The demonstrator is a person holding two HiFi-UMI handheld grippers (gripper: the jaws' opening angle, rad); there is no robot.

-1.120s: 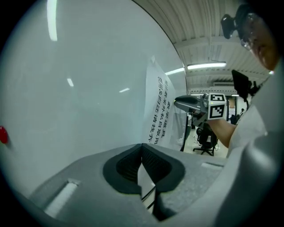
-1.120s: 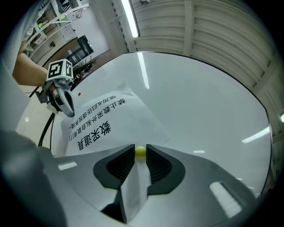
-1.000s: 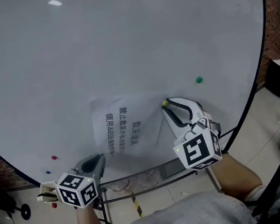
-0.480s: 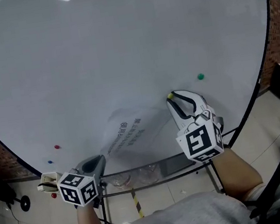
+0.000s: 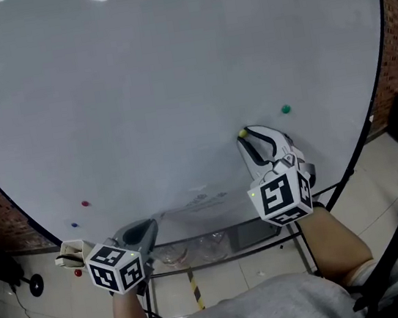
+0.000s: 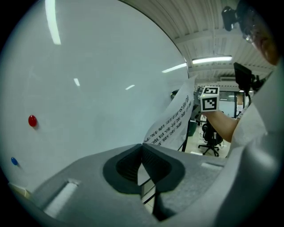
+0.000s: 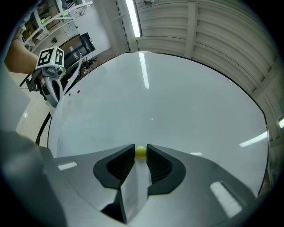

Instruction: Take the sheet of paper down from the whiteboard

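Left gripper (image 6: 142,148) fingers are pinched shut on the sheet of paper (image 6: 174,120), whose long axis slants toward the upper right beside the whiteboard (image 6: 88,80). Its print is too small to read. Right gripper (image 7: 140,156) clamps a yellow magnet (image 7: 140,151).

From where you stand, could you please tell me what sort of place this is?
Probably an office or lab workspace: a large whiteboard dotted with small magnets such as a green magnet, a wheeled office chair in the background, and a strip light under a panelled ceiling.
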